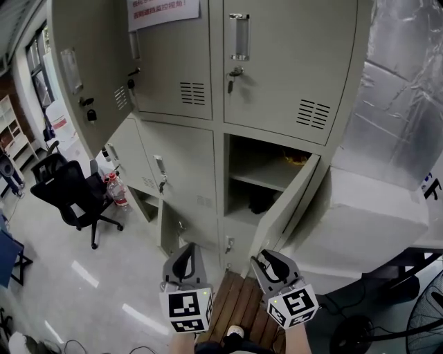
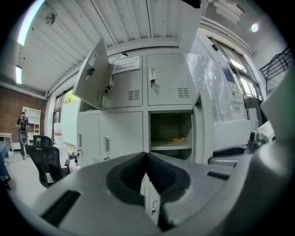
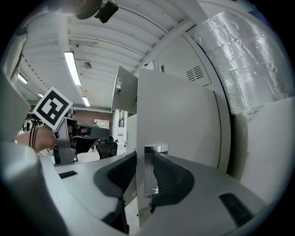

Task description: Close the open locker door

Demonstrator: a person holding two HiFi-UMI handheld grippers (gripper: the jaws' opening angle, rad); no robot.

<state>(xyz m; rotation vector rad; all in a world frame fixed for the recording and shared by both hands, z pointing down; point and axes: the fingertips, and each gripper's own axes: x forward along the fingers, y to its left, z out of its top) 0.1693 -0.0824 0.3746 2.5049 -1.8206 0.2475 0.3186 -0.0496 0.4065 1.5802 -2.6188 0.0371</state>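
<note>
Right claw (image 3: 145, 156) seemingly grips locker door (image 3: 182, 120)

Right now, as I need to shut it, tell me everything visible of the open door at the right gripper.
The open door is a grey metal panel swung out from the middle right compartment, hinged at its right. It stands upright; the right gripper grips its free edge at a chrome handle.

Notice (image 1: 163, 12) cut off at top edge and unreadable, yellow item (image 1: 297, 158) inside open locker (image 1: 243, 157) unidentifiable
</note>
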